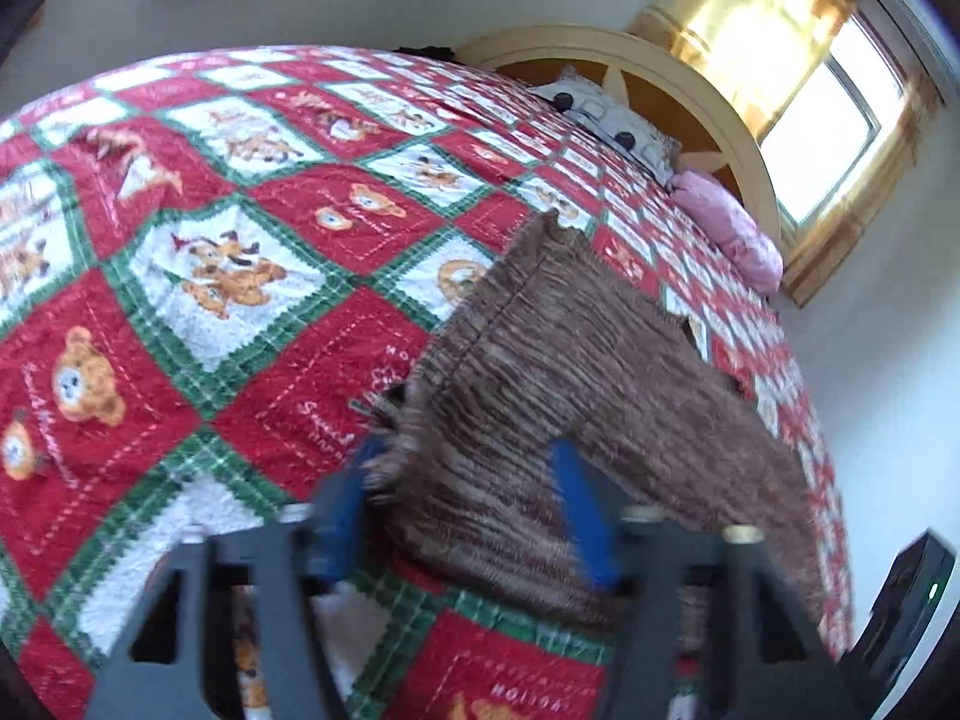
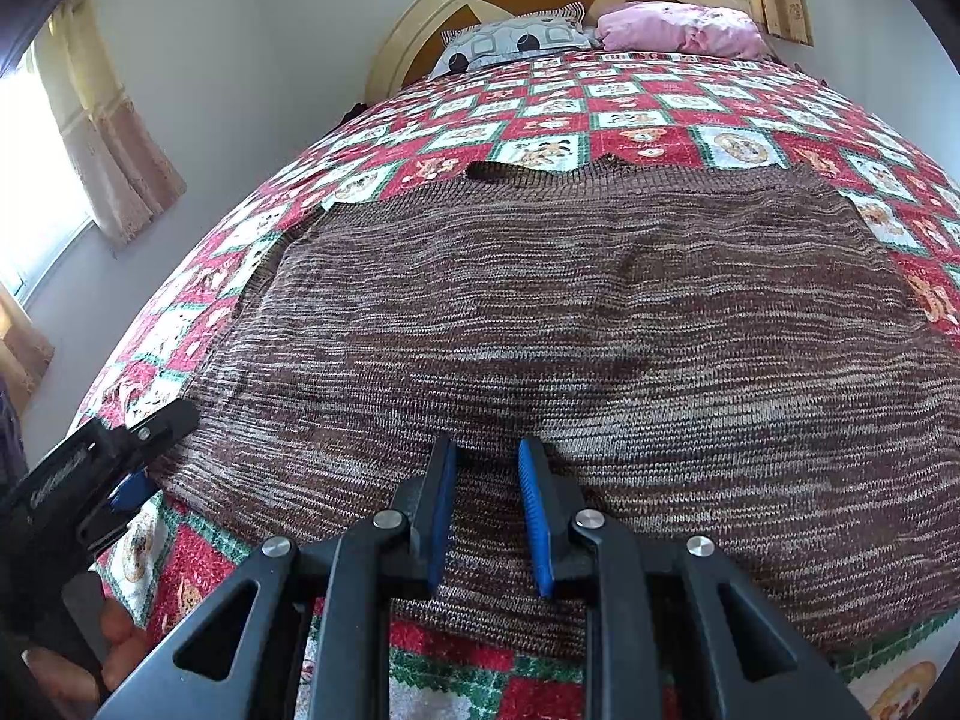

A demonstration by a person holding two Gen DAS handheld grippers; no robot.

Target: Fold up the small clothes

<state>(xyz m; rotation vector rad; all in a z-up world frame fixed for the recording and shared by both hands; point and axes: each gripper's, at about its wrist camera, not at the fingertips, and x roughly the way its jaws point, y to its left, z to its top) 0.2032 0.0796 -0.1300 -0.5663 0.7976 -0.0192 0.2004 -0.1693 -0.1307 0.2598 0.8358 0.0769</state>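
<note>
A brown marled knit sweater lies spread on the red, white and green quilt. My right gripper hovers over the sweater's near hem, jaws a little apart, with nothing between the blue pads. My left gripper has its blue fingers on either side of the sweater's fringed edge, which bunches up between them; the view is blurred and the grip is unclear. It also shows in the right wrist view at the sweater's left corner.
A cream arched headboard stands at the far end with a patterned pillow and a pink pillow. A curtained window is on the left wall. A dark box sits beside the bed.
</note>
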